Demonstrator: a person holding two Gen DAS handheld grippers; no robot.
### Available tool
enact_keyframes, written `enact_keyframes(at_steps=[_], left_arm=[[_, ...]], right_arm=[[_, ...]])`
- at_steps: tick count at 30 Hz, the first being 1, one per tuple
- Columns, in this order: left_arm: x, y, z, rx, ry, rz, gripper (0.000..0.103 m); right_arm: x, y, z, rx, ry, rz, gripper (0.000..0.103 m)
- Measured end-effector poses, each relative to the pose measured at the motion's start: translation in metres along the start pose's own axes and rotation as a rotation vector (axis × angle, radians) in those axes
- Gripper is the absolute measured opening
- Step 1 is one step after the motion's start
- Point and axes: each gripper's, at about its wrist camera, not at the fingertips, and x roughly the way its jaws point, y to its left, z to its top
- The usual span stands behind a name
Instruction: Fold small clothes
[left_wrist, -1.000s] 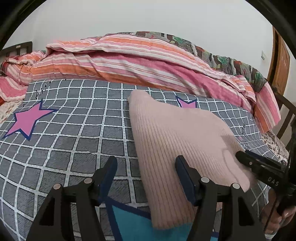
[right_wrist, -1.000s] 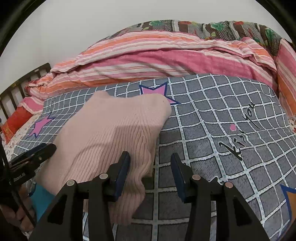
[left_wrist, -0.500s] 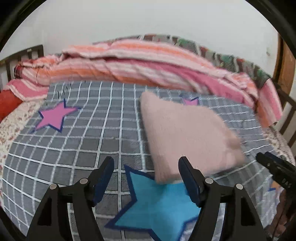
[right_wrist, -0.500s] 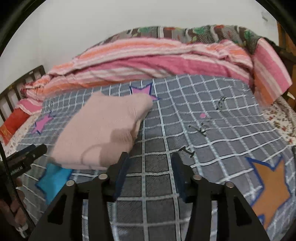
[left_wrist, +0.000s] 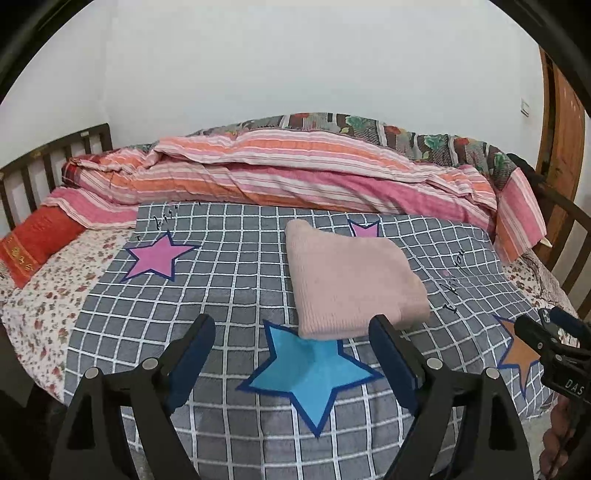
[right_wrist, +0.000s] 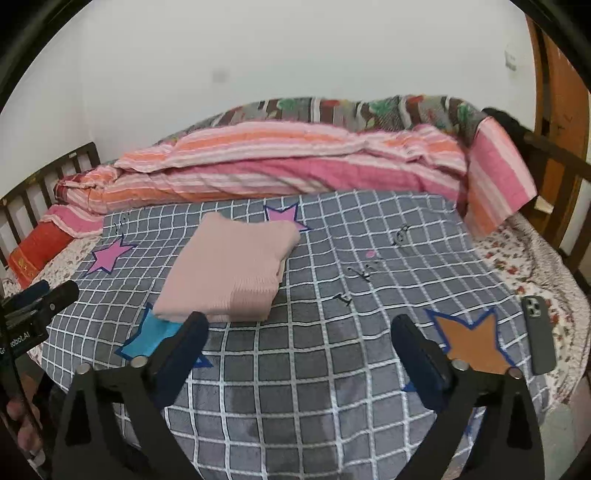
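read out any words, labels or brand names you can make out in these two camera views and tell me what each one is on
"DAS": white letters on the right gripper, cut off at the frame edge.
"obot.AI": white letters on the left gripper, start partly hidden.
Black handwriting-style script on the checked blanket: too distorted to read.
Gold marks on the red pillow: too small to read.
Phone: no readable text.

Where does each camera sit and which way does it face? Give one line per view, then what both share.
Left wrist: sits on the left gripper, looking forward over the checked blanket toward the wall; its two open fingers show, with the right gripper at the right edge.
Right wrist: sits on the right gripper, facing the same way; its open fingers show, the left gripper at the left edge.
Shared: the folded pink sweater, striped quilt and blue star.
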Motion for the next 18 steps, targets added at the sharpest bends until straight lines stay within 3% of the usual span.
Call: enact_keyframes(at_steps=[18], left_arm=[[-0.021,-0.008,-0.004,-0.005,-0.012,-0.002,0.085]], right_arm=[[-0.032,-0.013,-0.009,0.004,-0.025,-0.032,0.102]])
